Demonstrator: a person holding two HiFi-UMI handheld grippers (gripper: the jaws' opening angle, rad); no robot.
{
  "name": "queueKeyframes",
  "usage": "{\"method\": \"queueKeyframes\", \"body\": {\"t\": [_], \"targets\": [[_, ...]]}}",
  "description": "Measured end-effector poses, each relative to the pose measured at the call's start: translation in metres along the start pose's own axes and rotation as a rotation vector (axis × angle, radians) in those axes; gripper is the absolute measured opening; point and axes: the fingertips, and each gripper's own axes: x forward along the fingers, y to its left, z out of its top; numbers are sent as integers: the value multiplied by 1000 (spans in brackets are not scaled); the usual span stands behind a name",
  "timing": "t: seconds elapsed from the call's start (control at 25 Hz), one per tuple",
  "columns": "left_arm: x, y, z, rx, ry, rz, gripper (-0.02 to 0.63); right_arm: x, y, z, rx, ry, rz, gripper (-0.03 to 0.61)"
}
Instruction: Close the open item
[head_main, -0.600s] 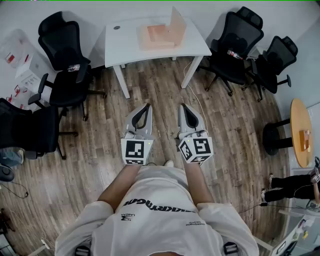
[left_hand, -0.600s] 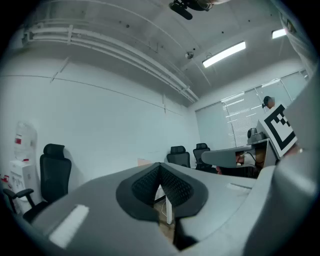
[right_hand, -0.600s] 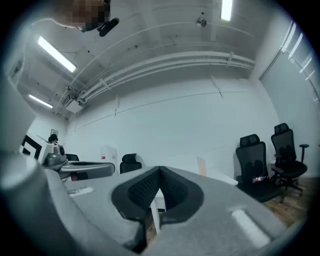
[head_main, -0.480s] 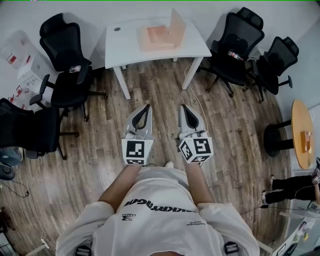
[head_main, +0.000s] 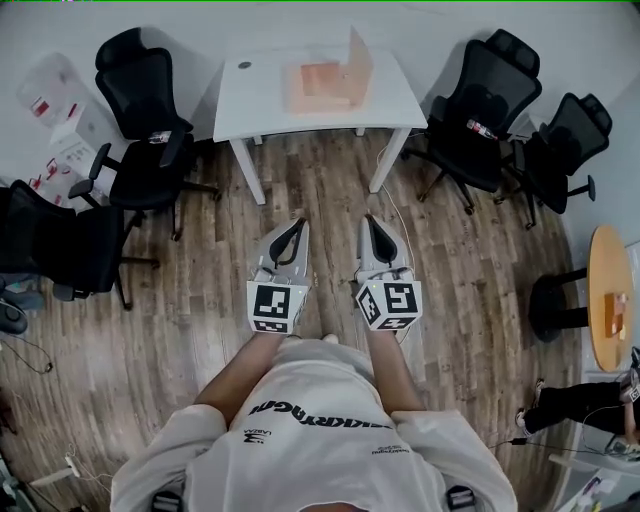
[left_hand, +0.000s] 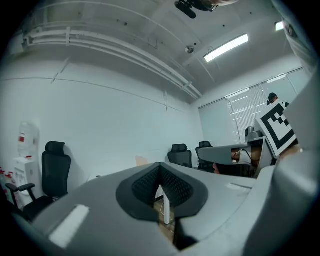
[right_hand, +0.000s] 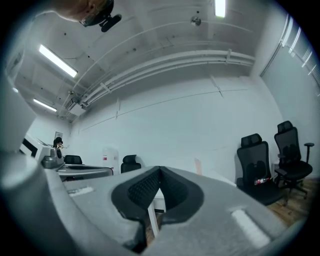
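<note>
Over the last half-second the white worktop (head_main: 262, 98) has drifted a touch lower in my head view, so I judge I am walking toward it. The pink box (head_main: 318, 82) on it is well ahead, its lid (head_main: 358, 60) upright. My left hand-held gripper (head_main: 299, 224) and right hand-held gripper (head_main: 370, 220) are both closed and empty, side by side above the floor (head_main: 330, 180).

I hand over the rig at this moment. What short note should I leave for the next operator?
Left tool: shut, empty. Right tool: shut, empty. Both are held in front of the person, apart from the white table.
The open box sits on that table, its lid standing up.
Done: nothing yet. Left: step closer and, probably, push the lid down.
</note>
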Motion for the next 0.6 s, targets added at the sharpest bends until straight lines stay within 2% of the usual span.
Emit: {"method": "queueKeyframes", "body": {"t": [0.32, 0.6], "targets": [[12, -23, -5, 14, 11, 53, 5, -8, -23, 0, 7, -2, 64, -2], [33, -40, 0, 47, 6, 26, 6, 5, -26, 1, -39, 37, 121, -2]]}}
